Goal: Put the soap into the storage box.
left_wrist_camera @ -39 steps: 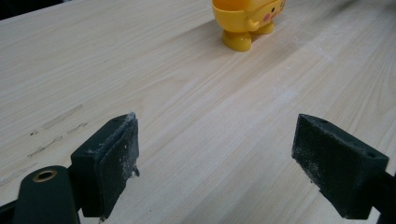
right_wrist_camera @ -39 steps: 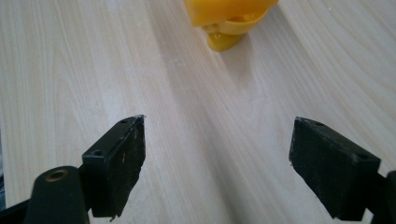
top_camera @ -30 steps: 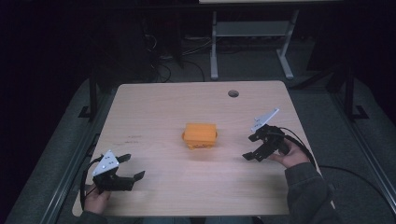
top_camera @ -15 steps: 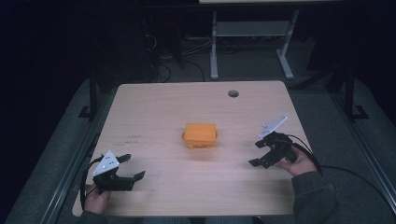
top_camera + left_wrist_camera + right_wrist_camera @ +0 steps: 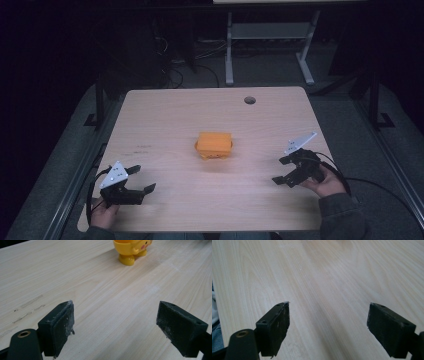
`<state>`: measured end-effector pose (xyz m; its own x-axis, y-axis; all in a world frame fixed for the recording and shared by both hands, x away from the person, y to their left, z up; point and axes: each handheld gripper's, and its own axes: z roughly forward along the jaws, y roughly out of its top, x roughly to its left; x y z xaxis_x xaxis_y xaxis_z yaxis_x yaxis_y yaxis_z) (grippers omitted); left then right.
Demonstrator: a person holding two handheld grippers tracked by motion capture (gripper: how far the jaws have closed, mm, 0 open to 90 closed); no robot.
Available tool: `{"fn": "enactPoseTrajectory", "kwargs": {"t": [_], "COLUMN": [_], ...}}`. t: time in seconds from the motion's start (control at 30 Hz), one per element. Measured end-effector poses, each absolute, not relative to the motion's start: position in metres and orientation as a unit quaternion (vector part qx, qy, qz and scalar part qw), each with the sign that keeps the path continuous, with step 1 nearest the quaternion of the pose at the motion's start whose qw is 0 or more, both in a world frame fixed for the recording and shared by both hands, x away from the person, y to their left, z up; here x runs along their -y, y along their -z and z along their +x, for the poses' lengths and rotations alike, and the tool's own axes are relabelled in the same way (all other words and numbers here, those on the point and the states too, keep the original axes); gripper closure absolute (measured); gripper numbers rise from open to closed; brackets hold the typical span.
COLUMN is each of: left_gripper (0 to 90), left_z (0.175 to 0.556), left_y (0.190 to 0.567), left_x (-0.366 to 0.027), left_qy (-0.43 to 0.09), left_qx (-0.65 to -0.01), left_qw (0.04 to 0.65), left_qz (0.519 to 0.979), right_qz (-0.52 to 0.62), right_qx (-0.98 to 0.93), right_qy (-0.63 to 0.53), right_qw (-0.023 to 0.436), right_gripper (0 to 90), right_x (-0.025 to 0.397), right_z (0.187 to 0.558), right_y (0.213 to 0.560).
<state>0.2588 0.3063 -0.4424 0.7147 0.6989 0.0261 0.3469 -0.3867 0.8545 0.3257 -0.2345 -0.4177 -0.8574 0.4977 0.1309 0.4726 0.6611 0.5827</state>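
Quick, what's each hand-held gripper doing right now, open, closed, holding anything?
Left hand-held gripper: open, holding nothing.
Right hand-held gripper: open, holding nothing.

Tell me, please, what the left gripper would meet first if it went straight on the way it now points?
Probably nothing soon: the open left gripper faces bare wooden table. The yellow-orange plastic toy stands slightly right of that line; depth is unclear.

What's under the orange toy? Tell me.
The orange toy stands directly on the bare wooden table; the left gripper view shows its two stubby feet on the wood. The spot beneath the feet is covered.
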Motion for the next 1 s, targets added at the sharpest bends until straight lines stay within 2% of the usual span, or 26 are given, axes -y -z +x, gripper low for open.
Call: {"fn": "enactPoseTrajectory", "kwargs": {"t": [1.0], "left_gripper": [14.3], "left_z": [0.259], "left_y": [0.444], "left_x": [-0.305], "left_qy": [-0.193], "left_qx": [-0.319], "left_qw": [0.445], "left_qz": [0.814], "right_qz": [0.31], "right_qx": [-0.891], "right_qy": [-0.331], "right_qw": [0.033], "right_gripper": [14.6], "right_x": [0.26], "right_z": [0.272], "right_y": [0.447]}}
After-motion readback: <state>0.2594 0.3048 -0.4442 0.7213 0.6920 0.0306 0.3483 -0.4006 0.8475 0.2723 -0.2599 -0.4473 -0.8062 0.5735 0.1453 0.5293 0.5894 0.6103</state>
